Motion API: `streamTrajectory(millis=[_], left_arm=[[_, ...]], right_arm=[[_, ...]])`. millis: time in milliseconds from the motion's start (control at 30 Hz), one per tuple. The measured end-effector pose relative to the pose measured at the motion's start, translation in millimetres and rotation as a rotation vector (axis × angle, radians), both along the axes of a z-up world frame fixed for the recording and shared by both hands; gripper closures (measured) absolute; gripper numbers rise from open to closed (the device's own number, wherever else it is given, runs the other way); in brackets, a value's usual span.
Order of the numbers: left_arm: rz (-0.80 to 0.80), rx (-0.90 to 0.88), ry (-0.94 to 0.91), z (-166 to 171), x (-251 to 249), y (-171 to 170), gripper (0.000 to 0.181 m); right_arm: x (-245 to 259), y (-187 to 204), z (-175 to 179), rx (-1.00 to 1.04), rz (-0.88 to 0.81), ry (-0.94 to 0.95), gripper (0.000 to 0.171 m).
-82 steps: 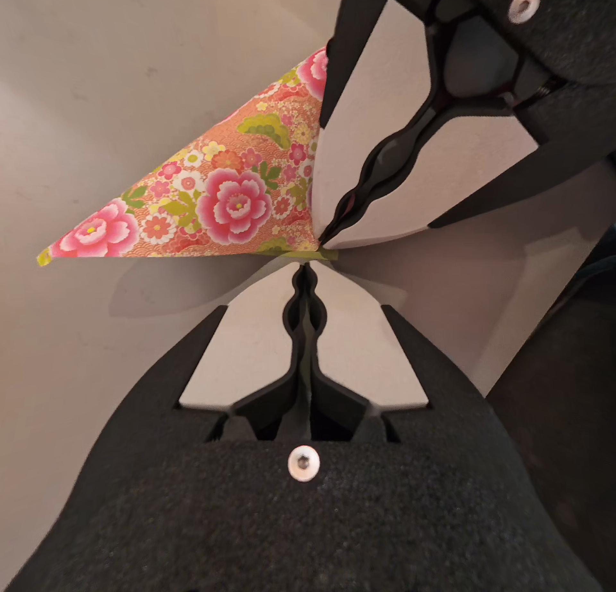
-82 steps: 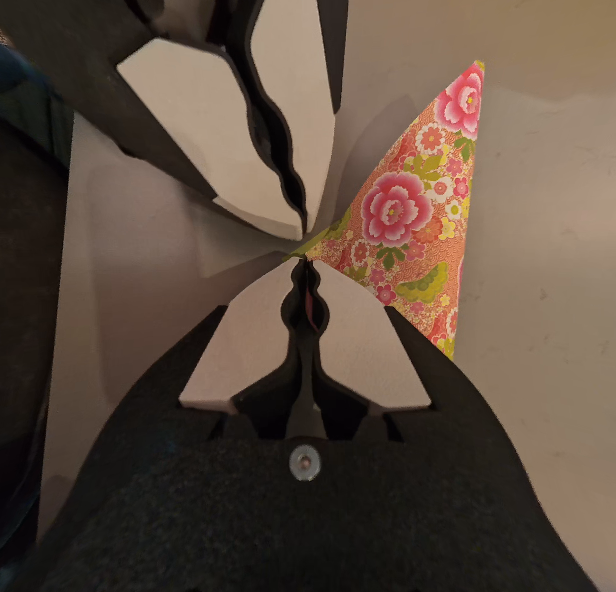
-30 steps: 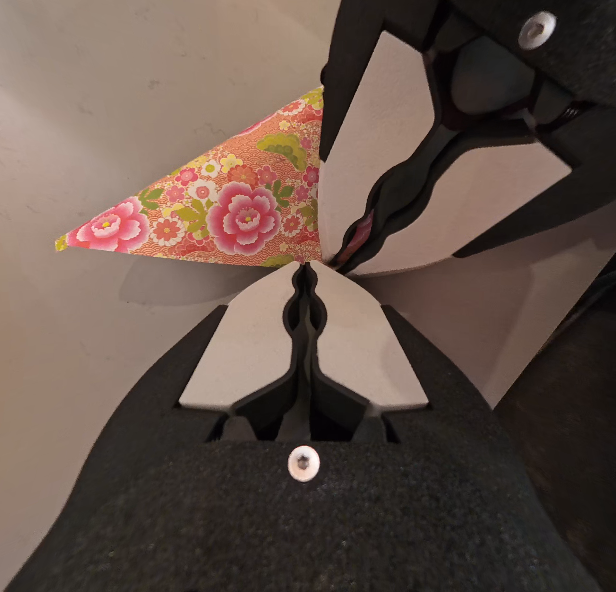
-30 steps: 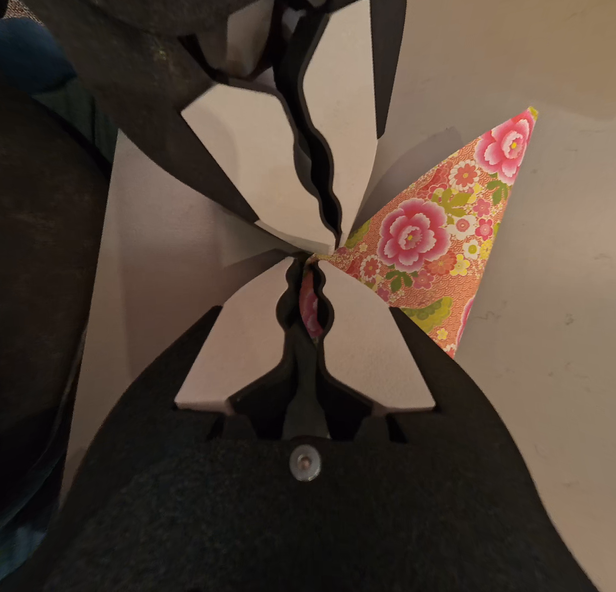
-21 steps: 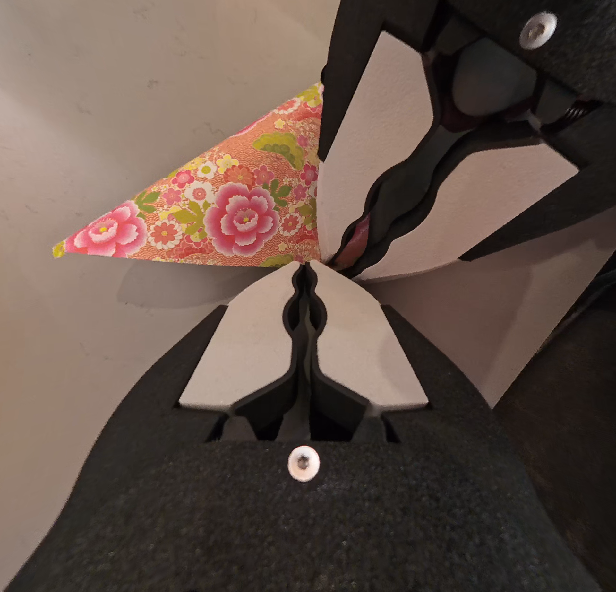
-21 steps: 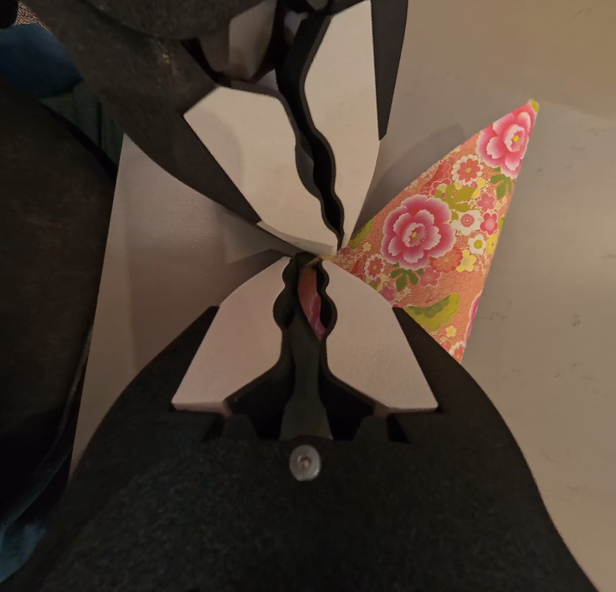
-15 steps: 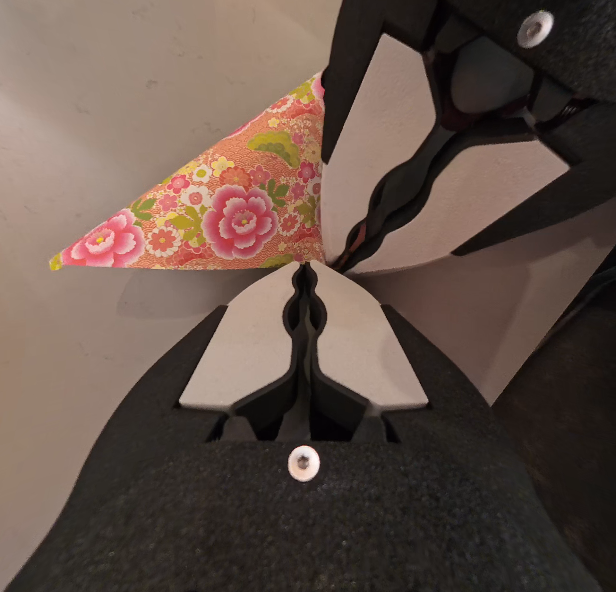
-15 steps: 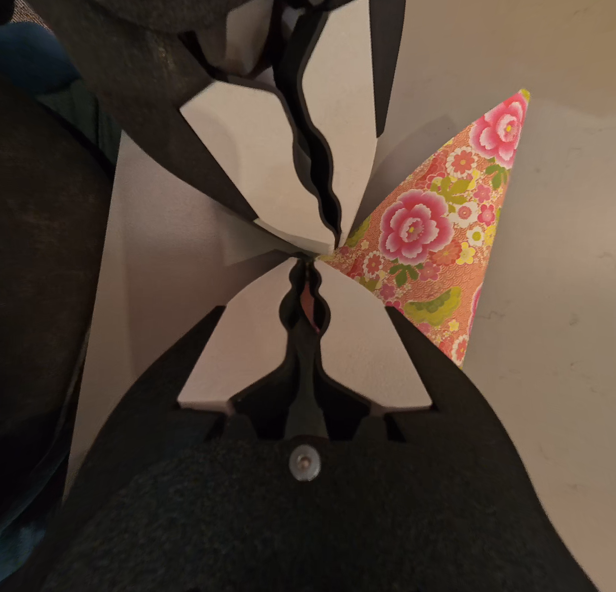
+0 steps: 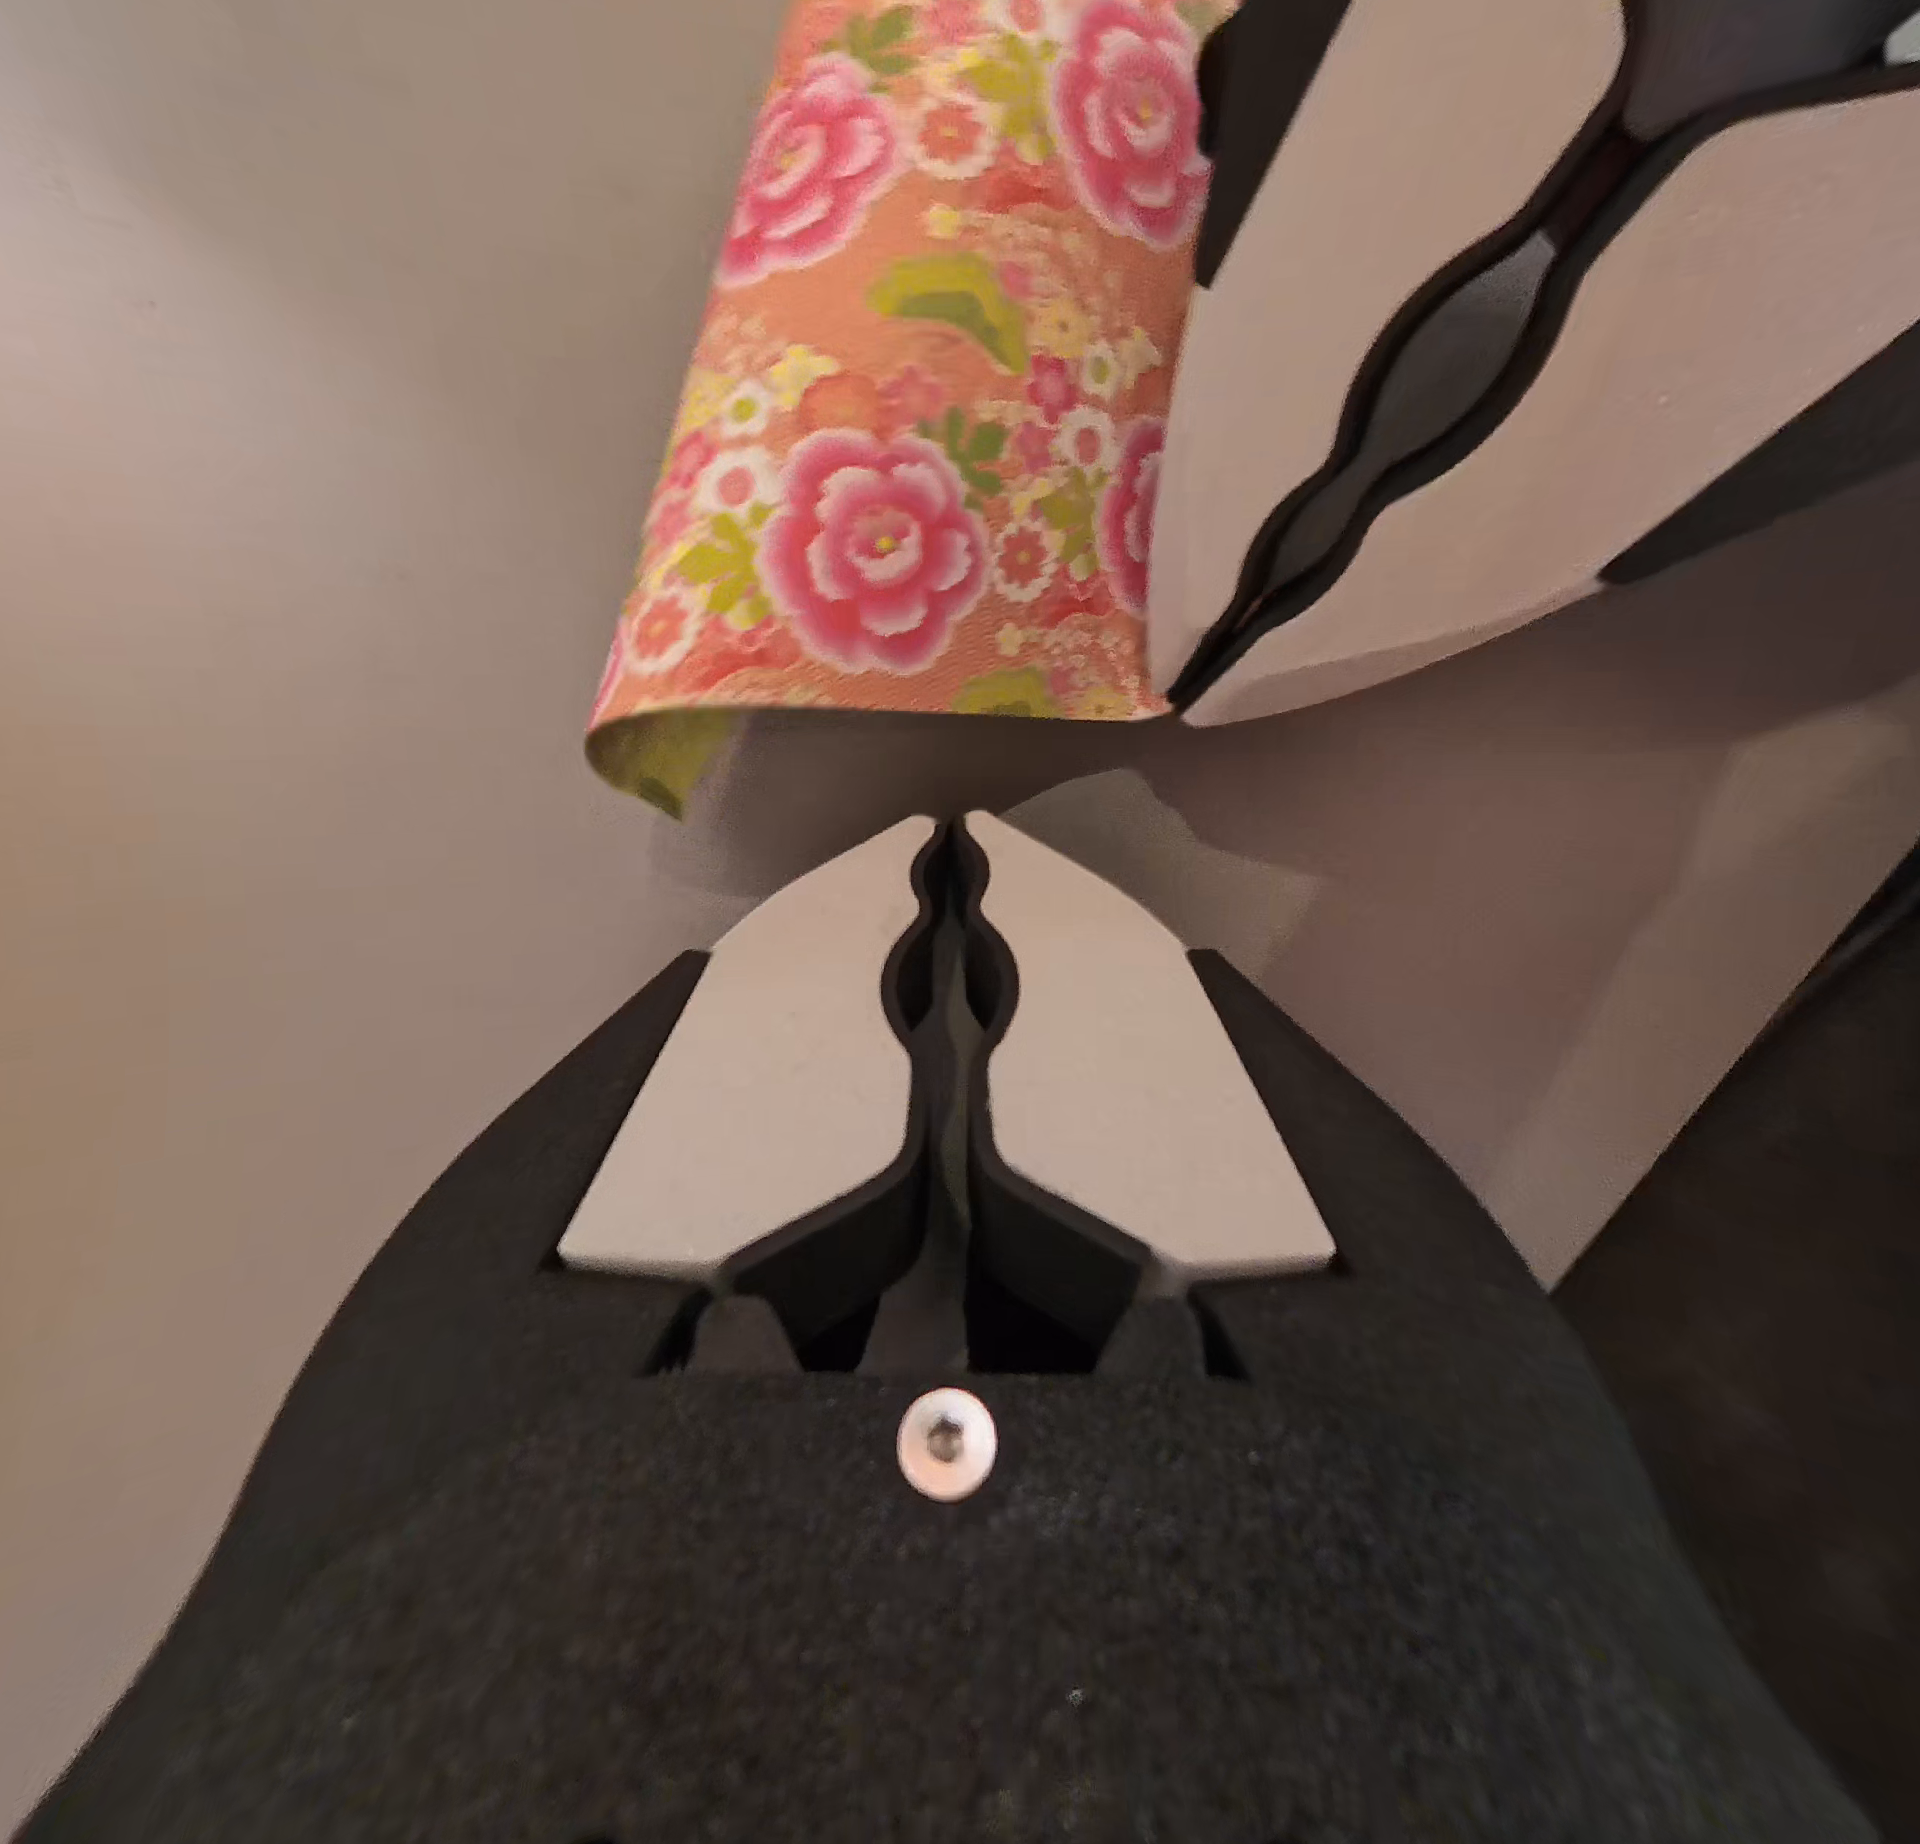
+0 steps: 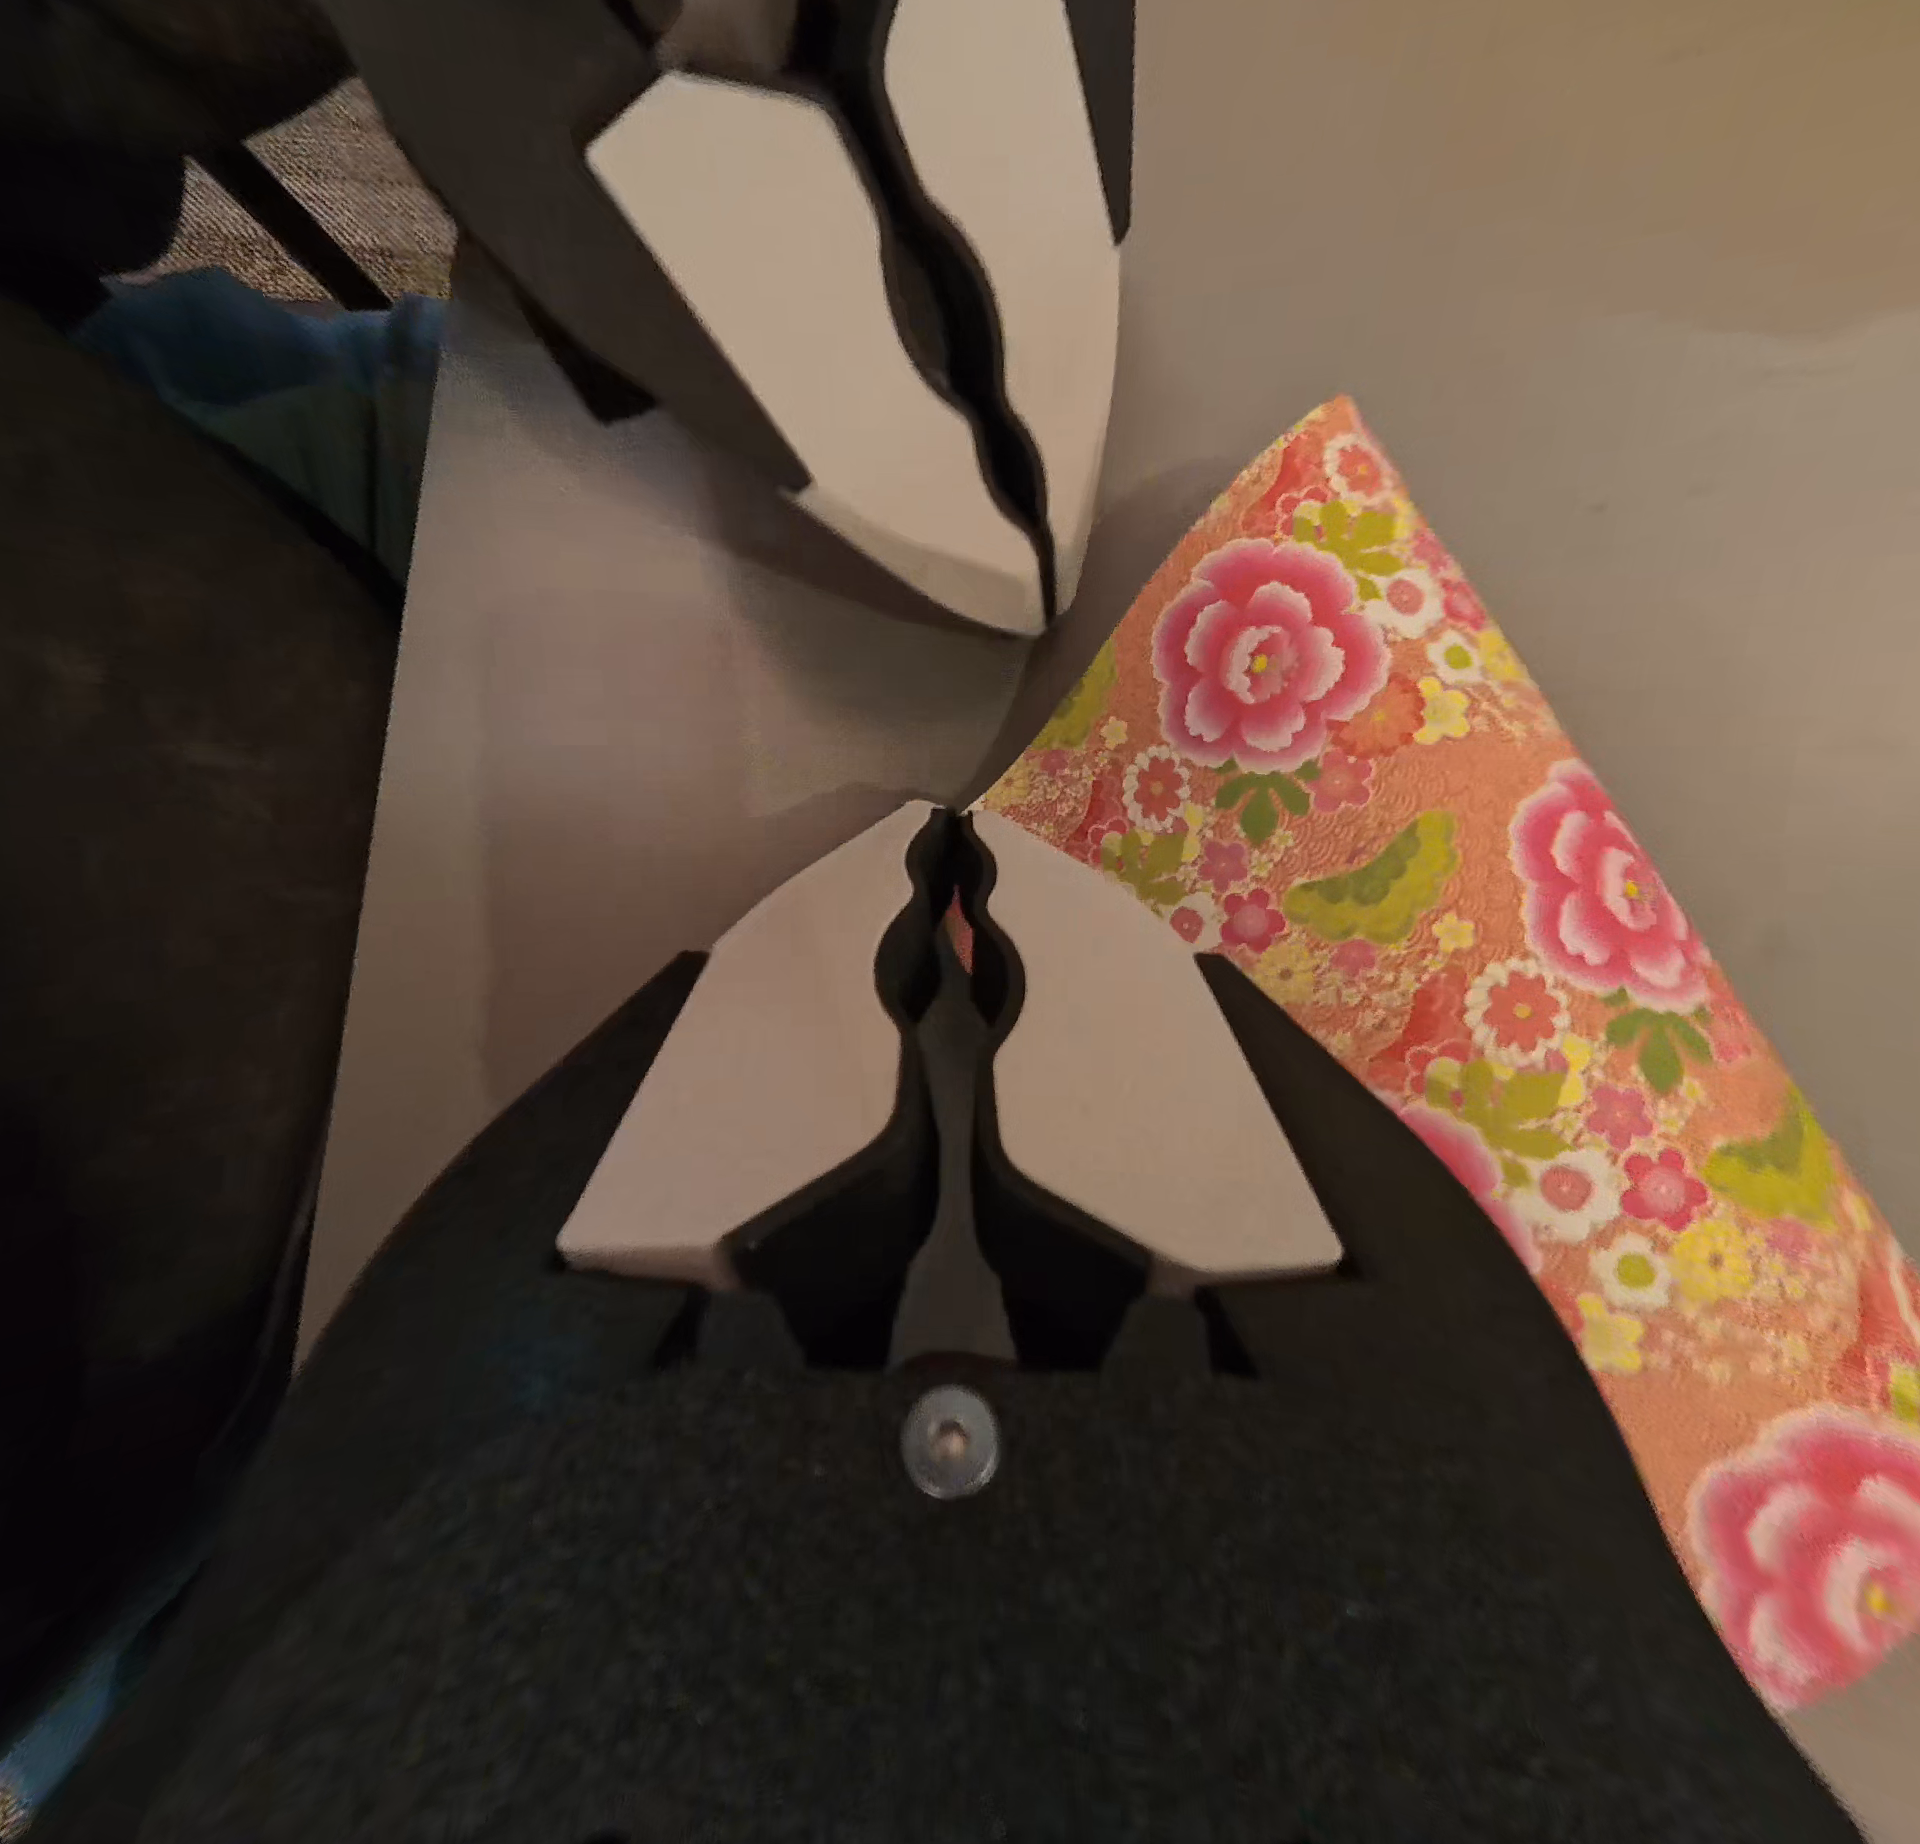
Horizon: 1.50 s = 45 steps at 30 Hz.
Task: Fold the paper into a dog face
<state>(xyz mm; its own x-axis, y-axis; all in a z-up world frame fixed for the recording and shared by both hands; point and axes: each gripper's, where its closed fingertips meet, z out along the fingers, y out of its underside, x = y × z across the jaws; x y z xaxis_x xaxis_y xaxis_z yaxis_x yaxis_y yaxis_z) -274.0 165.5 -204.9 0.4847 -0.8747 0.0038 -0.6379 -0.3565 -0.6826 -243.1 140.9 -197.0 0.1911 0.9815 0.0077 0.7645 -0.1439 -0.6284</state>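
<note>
Here the right claw has its black-and-white fingers pressed together on a corner of the folded floral origami paper, pink and orange with green leaves; a sliver of the paper shows in the slot between them. The sheet bows away to the right above the pale grey desk, with its yellow-green underside curling into sight in the left wrist view. The left claw is fully closed with nothing gripped, its tips just near of the paper's lower edge and apart from it. The right claw sits at the paper's right edge there.
</note>
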Motion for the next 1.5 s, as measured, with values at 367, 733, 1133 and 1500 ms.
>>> streamTrajectory(millis=[367,733,1133,1500], left_arm=[[-0.129,0.118,-0.044,36.3,-7.1,8.0,0.159],[-0.125,0.176,-0.114,80.2,-23.5,17.0,0.146],[-0.110,0.104,-0.064,36.2,21.5,92.8,0.152],[-0.101,0.071,0.066,-5.3,40.2,116.6,0.180]], right_arm=[[8.4,-12.9,54.7,-0.096,0.054,0.156,0.171],[85.6,158.4,121.8,0.217,-0.172,-0.061,0.171],[84.2,233.5,37.4,0.211,-0.113,-0.121,0.171],[49.5,189.2,37.1,0.242,-0.021,-0.032,0.171]])
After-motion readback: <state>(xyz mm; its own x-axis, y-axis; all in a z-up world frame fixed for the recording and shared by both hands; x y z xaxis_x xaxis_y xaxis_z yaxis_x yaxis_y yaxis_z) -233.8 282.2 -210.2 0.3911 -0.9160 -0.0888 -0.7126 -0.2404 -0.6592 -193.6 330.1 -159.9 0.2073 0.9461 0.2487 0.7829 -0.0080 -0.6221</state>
